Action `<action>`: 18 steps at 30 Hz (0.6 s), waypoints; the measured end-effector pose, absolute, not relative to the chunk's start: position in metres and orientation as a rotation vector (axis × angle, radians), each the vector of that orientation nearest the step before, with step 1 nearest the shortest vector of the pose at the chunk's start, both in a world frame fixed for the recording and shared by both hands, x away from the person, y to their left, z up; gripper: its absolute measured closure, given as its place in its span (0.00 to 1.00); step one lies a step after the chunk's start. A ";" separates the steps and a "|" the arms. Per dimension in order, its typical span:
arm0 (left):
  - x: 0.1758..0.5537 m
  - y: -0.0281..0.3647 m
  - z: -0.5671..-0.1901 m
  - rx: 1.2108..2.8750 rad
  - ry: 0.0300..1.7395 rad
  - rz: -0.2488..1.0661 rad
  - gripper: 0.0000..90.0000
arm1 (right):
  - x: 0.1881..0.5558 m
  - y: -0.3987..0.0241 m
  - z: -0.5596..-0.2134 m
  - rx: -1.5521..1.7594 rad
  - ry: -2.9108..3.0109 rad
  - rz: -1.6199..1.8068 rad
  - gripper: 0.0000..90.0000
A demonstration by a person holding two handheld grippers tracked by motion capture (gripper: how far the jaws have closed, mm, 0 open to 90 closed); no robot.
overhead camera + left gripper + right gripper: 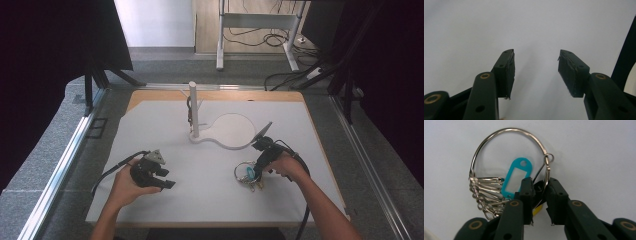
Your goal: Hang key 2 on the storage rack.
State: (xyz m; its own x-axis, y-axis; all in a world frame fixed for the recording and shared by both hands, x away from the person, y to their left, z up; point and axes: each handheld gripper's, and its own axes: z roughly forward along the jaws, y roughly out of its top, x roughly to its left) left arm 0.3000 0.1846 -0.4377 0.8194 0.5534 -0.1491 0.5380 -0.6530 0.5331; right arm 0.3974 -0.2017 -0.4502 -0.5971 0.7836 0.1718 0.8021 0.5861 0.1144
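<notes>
We are working on a big metal key ring (509, 152) that lies flat on the white surface (210, 190). It carries a blue tag (516, 177), a bunch of small silver rings (486, 192) and a bit of something yellow (537, 210) that we cannot make out.

The right gripper (539, 192) points down at it. Its fingers (527, 195) stand close together with the wire of the ring between them, just beside the little loop where the ring joins. They look nearly shut on the wire, but we cannot tell if the pads press it yet. The blue tag sits just to one side of the fingers (so it stays out of the pinch). We think the thin wire is the best part to grab, since the tag would slip.

The left gripper (150, 172) rests low over the bare surface, well apart from the ring. Its fingers (506, 72) are wide open and hold nothing. We guess it waits its turn.

Beyond both stands a white post (193, 107) on a round base (232, 131), maybe a place to hang the ring.
</notes>
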 end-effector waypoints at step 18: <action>0.300 0.185 -0.438 2.424 0.809 0.033 0.53 | 0.396 -0.202 -0.421 -1.212 -2.721 -0.296 0.97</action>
State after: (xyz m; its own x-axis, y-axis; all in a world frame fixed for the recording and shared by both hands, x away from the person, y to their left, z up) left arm 0.3001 0.1847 -0.4384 0.8160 0.5575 -0.1525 0.5431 -0.6493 0.5323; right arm 0.3961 -0.2016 -0.4213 -0.6629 0.7174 0.2142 0.7467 0.6544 0.1190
